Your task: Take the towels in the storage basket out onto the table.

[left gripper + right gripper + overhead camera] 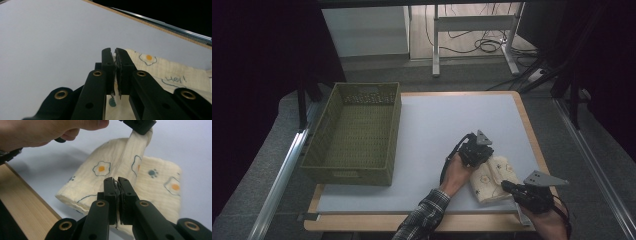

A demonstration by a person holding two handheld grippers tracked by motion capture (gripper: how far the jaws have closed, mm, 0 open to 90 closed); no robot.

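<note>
Down at the desk's (422,125) near right corner, both hand-held grippers, left (476,150) and right (518,189), are clamped tight on the egg-print cloth (492,176), and uneven pulling could tear an edge free before the basket (354,132).

Cloth (175,72) corner hidden between tongs (115,53)

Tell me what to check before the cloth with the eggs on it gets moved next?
1. Left tool pinching the cloth: ok, jaws shut on an edge.
2. Right tool pinching the cloth: ok, jaws shut on it.
3. Cloth stretched between both tools: ok, a strip runs taut in the right gripper view.
4. Basket empty: ok.
5. White mat bare between cloth and basket: ok.
6. Cloth folded neatly: cannot tell.
</note>
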